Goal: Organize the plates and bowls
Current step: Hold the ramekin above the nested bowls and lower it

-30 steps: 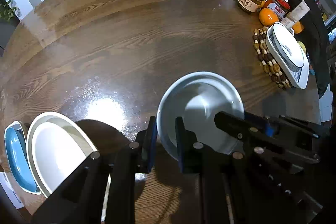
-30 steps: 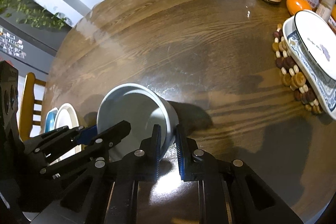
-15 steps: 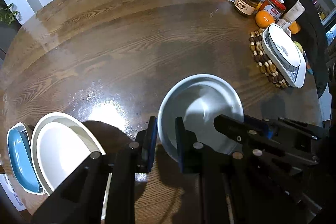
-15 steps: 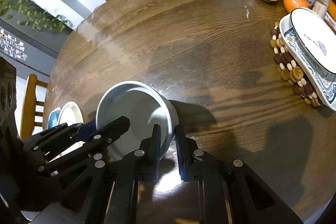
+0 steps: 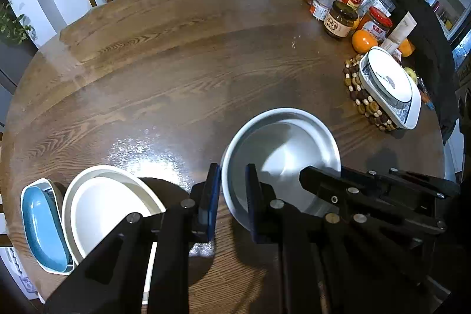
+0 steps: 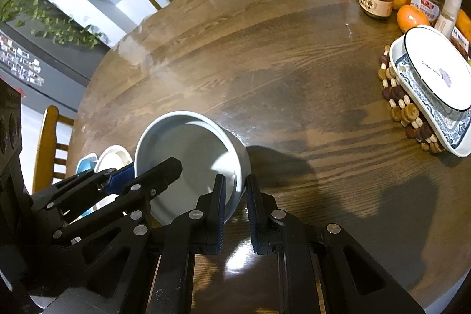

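We hold the grey bowl (image 5: 281, 150) over the table (image 5: 176, 72), left gripper (image 5: 232, 190) and right gripper (image 6: 235, 196) each clenched on its rim; judged mid-carry, next move: level travel toward the white plate (image 5: 103, 205), both grips kept firm

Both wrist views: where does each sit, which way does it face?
Left wrist: on the left gripper, angled down over the table; clamps the grey bowl; right gripper shows.
Right wrist: on the right gripper, angled down; clamps the bowl's opposite rim; left gripper shows.
Shared: bowl, stacked plates, jars, chairs.
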